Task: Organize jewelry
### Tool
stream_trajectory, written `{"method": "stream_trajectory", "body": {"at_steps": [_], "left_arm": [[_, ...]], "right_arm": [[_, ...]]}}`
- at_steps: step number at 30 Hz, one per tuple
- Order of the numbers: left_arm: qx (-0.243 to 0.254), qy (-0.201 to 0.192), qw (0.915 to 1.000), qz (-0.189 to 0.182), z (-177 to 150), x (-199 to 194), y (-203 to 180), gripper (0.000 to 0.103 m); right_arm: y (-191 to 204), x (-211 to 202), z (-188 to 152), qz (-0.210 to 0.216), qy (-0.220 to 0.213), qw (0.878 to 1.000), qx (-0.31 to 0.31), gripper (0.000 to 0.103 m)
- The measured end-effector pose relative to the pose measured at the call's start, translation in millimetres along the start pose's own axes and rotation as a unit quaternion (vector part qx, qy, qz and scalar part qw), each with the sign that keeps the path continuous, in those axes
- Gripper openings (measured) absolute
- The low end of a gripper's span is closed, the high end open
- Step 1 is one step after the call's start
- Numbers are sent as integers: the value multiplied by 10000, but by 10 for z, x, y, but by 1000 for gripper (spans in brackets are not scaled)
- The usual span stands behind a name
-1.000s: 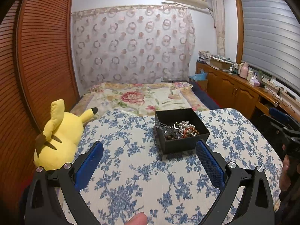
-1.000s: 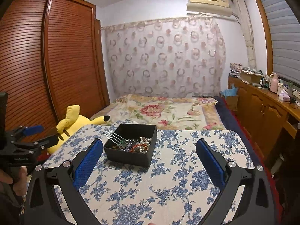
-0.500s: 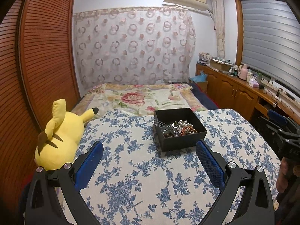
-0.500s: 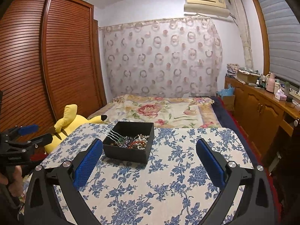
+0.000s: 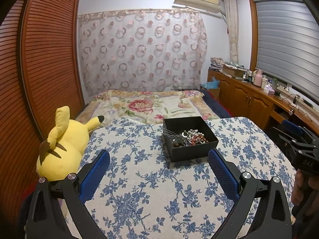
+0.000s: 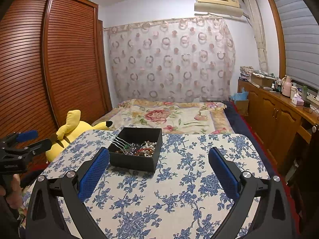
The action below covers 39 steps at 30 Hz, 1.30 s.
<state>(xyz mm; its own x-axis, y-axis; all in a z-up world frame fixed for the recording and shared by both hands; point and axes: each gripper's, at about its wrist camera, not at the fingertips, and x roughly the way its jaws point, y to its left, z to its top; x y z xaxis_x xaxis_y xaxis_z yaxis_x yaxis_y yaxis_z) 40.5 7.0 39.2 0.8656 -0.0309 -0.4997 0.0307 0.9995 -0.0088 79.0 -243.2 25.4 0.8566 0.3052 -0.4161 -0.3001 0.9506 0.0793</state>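
Observation:
A black open box (image 5: 191,151) stands on the table with the blue floral cloth (image 5: 139,179). A tangle of jewelry (image 5: 189,138) lies in it: pearl beads, red beads, dark beads and silver hairpins. My left gripper (image 5: 159,159) is open and empty, held back from the box, above the cloth. In the right wrist view the box (image 6: 137,159) sits ahead to the left with the jewelry (image 6: 143,149) inside. My right gripper (image 6: 159,158) is open and empty, with its left finger just in front of the box.
A yellow plush toy (image 5: 61,145) lies off the table's left edge. A bed with a floral quilt (image 5: 147,105) lies beyond the table. A wooden wardrobe (image 6: 49,69) stands at the left. Wooden cabinets (image 5: 249,99) with clutter run along the right wall.
Both grippers have pulled back and tilted upward, so the box sits lower and farther in each view. Both stay open.

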Motion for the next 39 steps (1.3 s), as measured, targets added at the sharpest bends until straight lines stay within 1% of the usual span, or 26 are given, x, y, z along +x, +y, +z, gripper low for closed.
{"method": "stream_trajectory", "body": {"at_steps": [39], "left_arm": [[4,-34,10000,-5,5,-26,-11,95]], "right_arm": [[30,-2,2,26,-11,10000,5,100]]}}
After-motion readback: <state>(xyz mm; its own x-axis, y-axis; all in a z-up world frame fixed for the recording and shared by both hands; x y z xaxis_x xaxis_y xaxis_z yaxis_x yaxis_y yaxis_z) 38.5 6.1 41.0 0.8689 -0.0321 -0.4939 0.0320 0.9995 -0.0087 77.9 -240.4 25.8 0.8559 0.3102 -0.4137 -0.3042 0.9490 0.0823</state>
